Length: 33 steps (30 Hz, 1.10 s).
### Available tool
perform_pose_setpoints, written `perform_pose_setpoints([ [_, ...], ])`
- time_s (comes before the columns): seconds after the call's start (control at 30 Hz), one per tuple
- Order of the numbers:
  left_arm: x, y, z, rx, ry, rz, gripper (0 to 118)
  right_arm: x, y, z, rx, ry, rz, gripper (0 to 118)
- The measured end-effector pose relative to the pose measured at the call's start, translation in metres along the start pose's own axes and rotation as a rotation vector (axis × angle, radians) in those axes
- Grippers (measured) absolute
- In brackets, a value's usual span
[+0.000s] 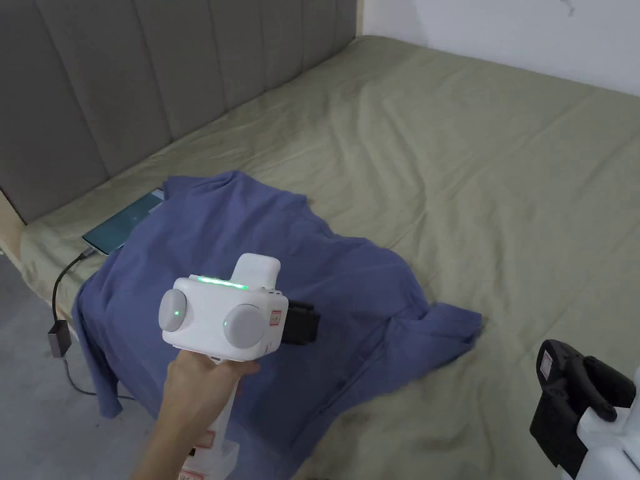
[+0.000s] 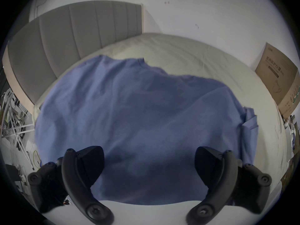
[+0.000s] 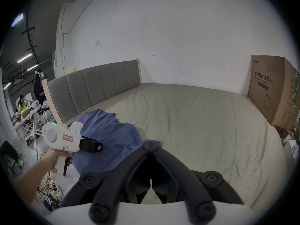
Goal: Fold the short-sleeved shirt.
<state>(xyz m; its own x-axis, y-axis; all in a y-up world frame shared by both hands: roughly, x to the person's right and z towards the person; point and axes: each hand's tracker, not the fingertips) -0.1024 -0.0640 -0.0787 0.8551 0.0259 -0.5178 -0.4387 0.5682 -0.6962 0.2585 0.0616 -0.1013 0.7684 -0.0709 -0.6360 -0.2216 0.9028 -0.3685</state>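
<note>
the shirt (image 1: 262,275) lies spread and rumpled at the near corner of the bed (image 1: 500,187), one edge hanging over the side. it looks light, soft and limp, so it would likely sag and slip unless pinched at a hem, a shoulder seam or the bunched sleeve (image 1: 453,328). the left gripper (image 2: 149,168) hovers above the cloth, jaws wide apart, holding nothing. the right gripper (image 3: 151,149) is off to the side with jaws closed together, empty.
</note>
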Motion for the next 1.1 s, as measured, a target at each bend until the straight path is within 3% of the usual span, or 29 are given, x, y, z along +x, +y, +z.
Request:
perform_pose_setpoints([
  [0.1,0.002,-0.007,-0.004,0.037,0.015,0.02,98,0.004,-0.001,0.0,-0.01,-0.007,-0.004,0],
  [0.23,-0.001,-0.004,0.01,0.088,0.027,0.053,18,0.008,-0.001,0.0,-0.021,-0.017,-0.027,0],
  [0.27,-0.003,-0.002,0.009,0.087,0.033,0.063,4,0.008,-0.002,-0.001,-0.026,-0.019,-0.034,0],
  [0.3,-0.004,0.0,0.008,0.082,0.045,0.069,0,0.009,-0.002,0.0,-0.027,-0.018,-0.039,0],
  [0.53,-0.019,0.007,0.02,0.045,-0.024,0.209,0,0.015,0.002,0.015,-0.01,-0.031,-0.043,0],
  [0.67,-0.021,0.014,0.056,0.125,-0.054,0.244,0,0.028,0.01,0.035,0.035,-0.05,-0.07,0],
  [0.83,-0.01,0.029,0.115,0.229,-0.068,0.215,0,0.049,0.016,0.063,0.098,-0.098,-0.104,0],
  [0.97,0.008,0.056,0.17,0.368,-0.131,0.217,0,0.067,0.021,0.089,0.151,-0.147,-0.13,0],
  [1.1,0.047,0.083,0.23,0.509,-0.243,0.134,0,0.085,0.026,0.113,0.201,-0.197,-0.155,0],
])
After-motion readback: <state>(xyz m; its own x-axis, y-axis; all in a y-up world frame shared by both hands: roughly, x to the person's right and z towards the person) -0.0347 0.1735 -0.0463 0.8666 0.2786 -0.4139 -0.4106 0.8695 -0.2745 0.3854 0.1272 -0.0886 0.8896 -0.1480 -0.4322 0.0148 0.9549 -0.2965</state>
